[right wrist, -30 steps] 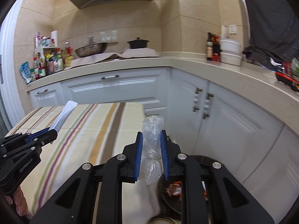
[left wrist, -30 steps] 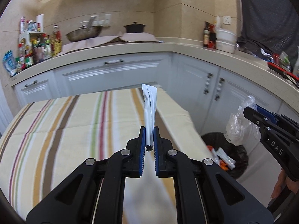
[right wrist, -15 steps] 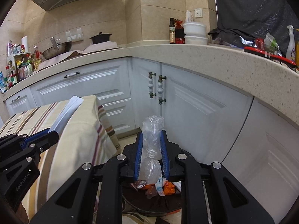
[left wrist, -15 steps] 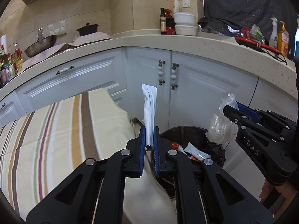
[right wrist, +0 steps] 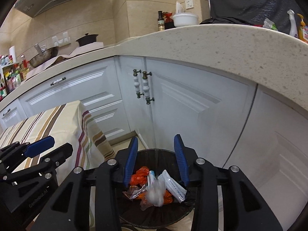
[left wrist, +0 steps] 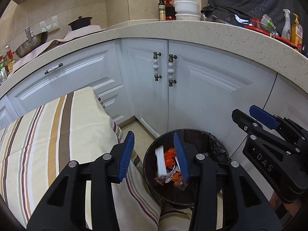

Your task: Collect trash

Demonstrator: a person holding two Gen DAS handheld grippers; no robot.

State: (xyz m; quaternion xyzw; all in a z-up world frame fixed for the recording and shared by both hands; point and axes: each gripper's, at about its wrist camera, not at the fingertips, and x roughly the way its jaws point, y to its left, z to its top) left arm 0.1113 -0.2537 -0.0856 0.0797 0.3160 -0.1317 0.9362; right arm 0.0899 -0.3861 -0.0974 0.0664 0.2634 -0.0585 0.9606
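Kitchen corner, white cabinet doors (left wrist: 192, 88) under a speckled stone counter (left wrist: 192, 30); wok, dark pot and bottles along the back.

Left: striped cloth on the tabletop (left wrist: 48, 134), its near corner drooping toward the floor just beside the bin.

Left gripper (left wrist: 154, 154) hangs over that corner and the bin's rim, jaws opening, nothing between them. A white wrapper (left wrist: 160, 163) stands on edge inside the black-lined trash bin (left wrist: 215, 148), among orange and foil scraps.

Right gripper (right wrist: 156, 157) sits directly above the bin, jaws opening too, nothing pinched. A clear crumpled plastic bag (right wrist: 156, 192) shows blurred below it, over the other trash — probably mid-drop.

Handling, by the look: both pieces are featherweight, limp film, slick; they'd crush rather than break. Best taken by a bunched fold or an end. They may drift or cling on release.
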